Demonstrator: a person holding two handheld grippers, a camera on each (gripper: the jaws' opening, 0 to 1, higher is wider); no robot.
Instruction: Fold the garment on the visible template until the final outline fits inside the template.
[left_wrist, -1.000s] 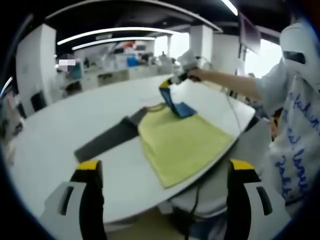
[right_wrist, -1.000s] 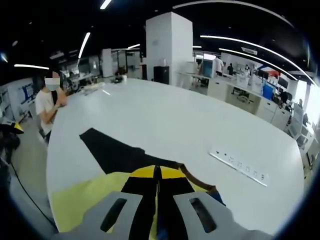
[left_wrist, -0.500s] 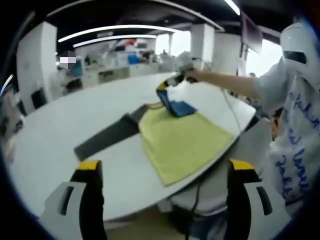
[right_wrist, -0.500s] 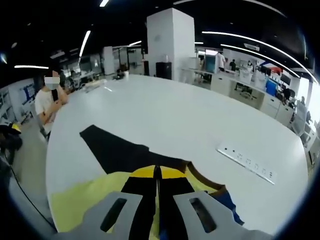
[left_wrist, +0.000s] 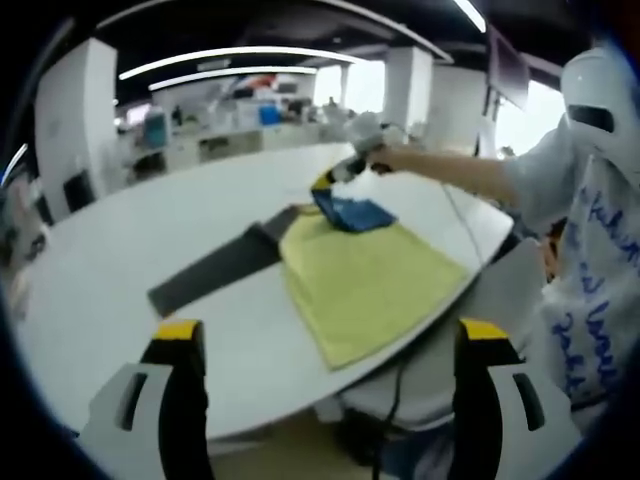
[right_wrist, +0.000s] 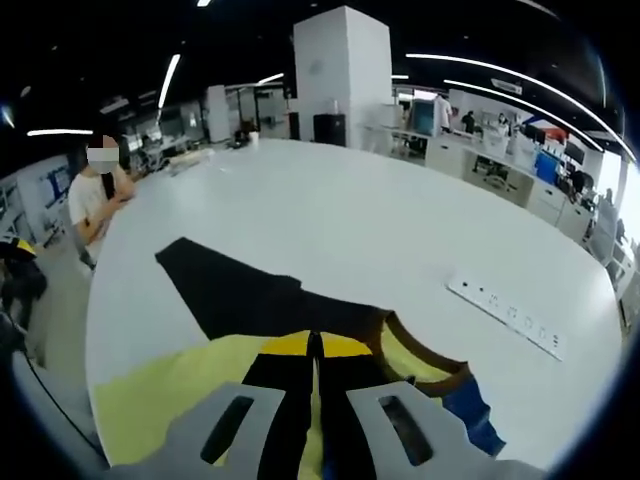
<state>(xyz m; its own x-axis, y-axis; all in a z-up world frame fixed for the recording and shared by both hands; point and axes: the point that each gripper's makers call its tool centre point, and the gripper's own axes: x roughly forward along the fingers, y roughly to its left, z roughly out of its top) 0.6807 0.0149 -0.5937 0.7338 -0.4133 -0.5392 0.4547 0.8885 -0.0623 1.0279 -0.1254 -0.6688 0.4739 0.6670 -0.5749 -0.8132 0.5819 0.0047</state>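
Note:
A yellow garment (left_wrist: 365, 285) with a blue sleeve (left_wrist: 350, 212) lies on the white table, partly over a dark grey template (left_wrist: 215, 270). The garment's near edge hangs past the table's edge. In the left gripper view, my right gripper (left_wrist: 335, 180) is held at the garment's far corner, shut on the blue sleeve folded over the yellow cloth. My left gripper (left_wrist: 332, 400) hangs open well short of the table, nothing between its fingers (left_wrist: 180, 350). In the right gripper view, the shut right gripper (right_wrist: 313, 350) sits over yellow cloth (right_wrist: 170, 400), beside the brown collar (right_wrist: 420, 355), the sleeve (right_wrist: 470, 415) and the template (right_wrist: 260, 295).
The person (left_wrist: 590, 250) holding the grippers stands at the right of the table. A white power strip (right_wrist: 510, 315) lies on the table (right_wrist: 330, 220) beyond the collar. Another person (right_wrist: 95, 195) sits at the table's far left edge. Office desks stand behind.
My right gripper has brought the blue sleeve lower and further over the yellow cloth, so it lies flatter. The left gripper has stayed open in place.

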